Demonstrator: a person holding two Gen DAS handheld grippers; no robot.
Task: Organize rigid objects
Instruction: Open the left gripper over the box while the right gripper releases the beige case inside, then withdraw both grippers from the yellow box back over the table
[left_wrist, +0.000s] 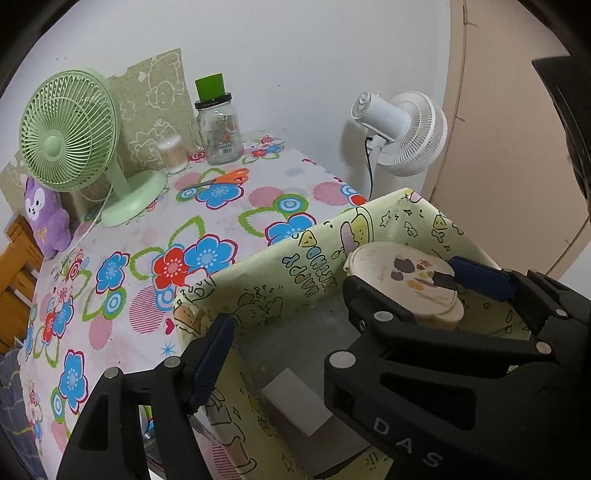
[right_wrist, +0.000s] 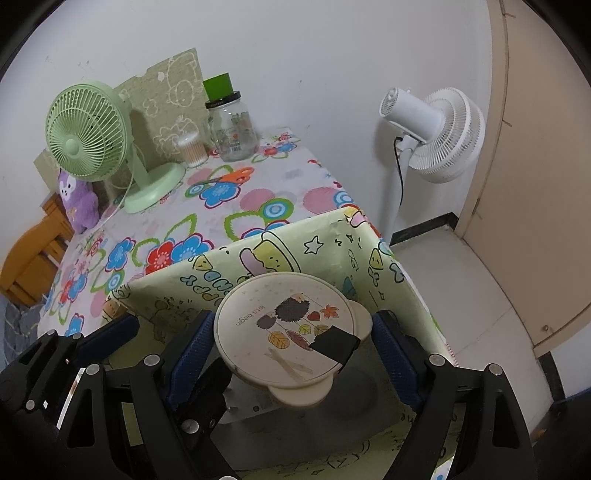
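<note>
Two tongs over 1 box, and only 1 is loaded. R tongs grip the bowl, a round cream lidded thing w/ a hedgehog print. The jaws stand wide because the bowl is wide. The L-side pad presses the rim. The other pad sits against the tab on the far side, though that contact is harder to read from the R wrist view. L wrist view backs it up: one finger each side of the bowl, and the bowl tilted, clear of the floor below.

L tongs are open w/ nothing between the jaws. They hang just left of the R tongs, near the box's left wall.

Key relation: the bowl is straight above the inside of the box, which sits at the near corner of the table. Far wall is ahead of the bowl, R wall just beside it, grey floor underneath. So the way in looks like down, not fwd.

Bowl is round, so no real long axis, but 2 tabs stick out: one toward the R wrist cam, one toward the R wall. That R tab is prob. the bit that could catch the wall on the way down.

A white slip lies on the floor, left of where the bowl would land.

R hand has the bowl, so it's the nearer one by default. L is free to steady the box if needed.
</note>
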